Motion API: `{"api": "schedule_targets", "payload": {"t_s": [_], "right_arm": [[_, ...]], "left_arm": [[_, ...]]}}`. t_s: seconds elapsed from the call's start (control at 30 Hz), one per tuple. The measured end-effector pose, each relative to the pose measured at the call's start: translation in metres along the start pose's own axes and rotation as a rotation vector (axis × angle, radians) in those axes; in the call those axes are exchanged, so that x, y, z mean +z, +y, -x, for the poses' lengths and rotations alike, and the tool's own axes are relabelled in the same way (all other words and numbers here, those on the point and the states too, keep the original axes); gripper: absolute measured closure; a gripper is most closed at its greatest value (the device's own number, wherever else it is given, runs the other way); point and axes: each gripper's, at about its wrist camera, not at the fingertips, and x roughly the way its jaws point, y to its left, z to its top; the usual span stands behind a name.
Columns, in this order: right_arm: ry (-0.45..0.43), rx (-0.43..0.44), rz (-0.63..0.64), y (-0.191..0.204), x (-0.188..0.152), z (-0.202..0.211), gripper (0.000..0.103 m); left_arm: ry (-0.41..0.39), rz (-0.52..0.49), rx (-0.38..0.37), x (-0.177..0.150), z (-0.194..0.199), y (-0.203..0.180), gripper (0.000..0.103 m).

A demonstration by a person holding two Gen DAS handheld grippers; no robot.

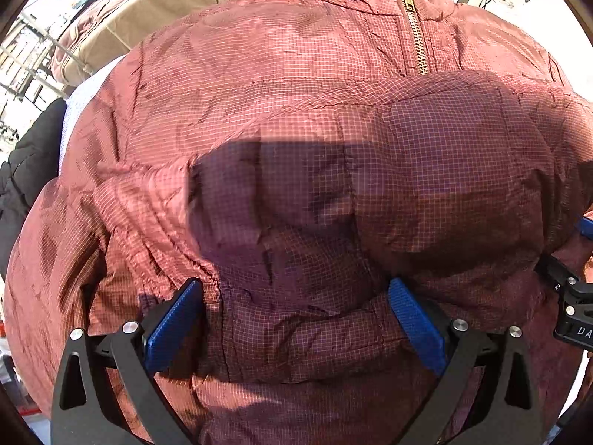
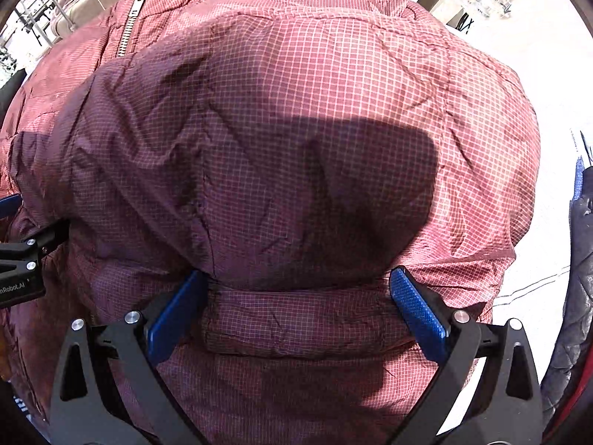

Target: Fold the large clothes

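Jacket of thin, crinkly red ripstop lies spread on a white table: light, soft, probably slippery, so a doubled hem or seam should hold best. Left gripper and right gripper both gape over its folds, gripping nothing.

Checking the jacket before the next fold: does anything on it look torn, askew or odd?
Nothing stands out. The red jacket is wrinkled but shows no tears, and its brass zipper looks closed where visible.
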Motion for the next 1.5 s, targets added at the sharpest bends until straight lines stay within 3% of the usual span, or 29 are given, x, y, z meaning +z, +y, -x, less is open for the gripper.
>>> {"api": "schedule_targets", "payload": {"t_s": [0.17, 0.37, 0.47, 0.63, 0.77, 0.9, 1.07, 1.2, 1.4, 1.5], "right_arm": [[0.050, 0.002, -0.026, 0.009, -0.003, 0.008, 0.004], [0.043, 0.028, -0.007, 0.029, -0.037, 0.032, 0.005], [0.093, 0.095, -0.025, 0.037, -0.068, 0.034, 0.005], [0.149, 0.126, -0.032, 0.061, -0.111, 0.033, 0.005], [0.180, 0.134, 0.022, 0.092, -0.135, 0.035, 0.005], [0.172, 0.125, 0.102, 0.129, -0.151, 0.045, 0.005], [0.142, 0.127, 0.169, 0.183, -0.166, 0.067, 0.005], [0.130, 0.130, 0.191, 0.215, -0.176, 0.075, 0.005], [0.147, 0.118, 0.197, 0.228, -0.188, 0.079, 0.005], [0.150, 0.113, 0.188, 0.227, -0.189, 0.082, 0.005]], "left_arm": [[-0.029, 0.063, -0.019, -0.021, 0.021, 0.010, 0.006], [-0.071, 0.121, -0.097, -0.092, 0.051, 0.040, 0.006], [-0.062, 0.233, -0.132, -0.135, 0.057, 0.074, 0.006], [-0.087, 0.526, -0.109, -0.209, 0.072, 0.145, 0.006], [-0.118, 0.875, -0.096, -0.279, 0.078, 0.213, 0.006], [-0.176, 1.115, -0.108, -0.334, 0.081, 0.253, 0.006], [-0.178, 1.191, -0.080, -0.364, 0.077, 0.277, 0.006], [-0.158, 1.203, -0.130, -0.371, 0.070, 0.289, 0.006], [-0.156, 1.175, -0.183, -0.354, 0.059, 0.302, 0.008], [-0.149, 1.168, -0.216, -0.346, 0.055, 0.303, 0.018]]}}
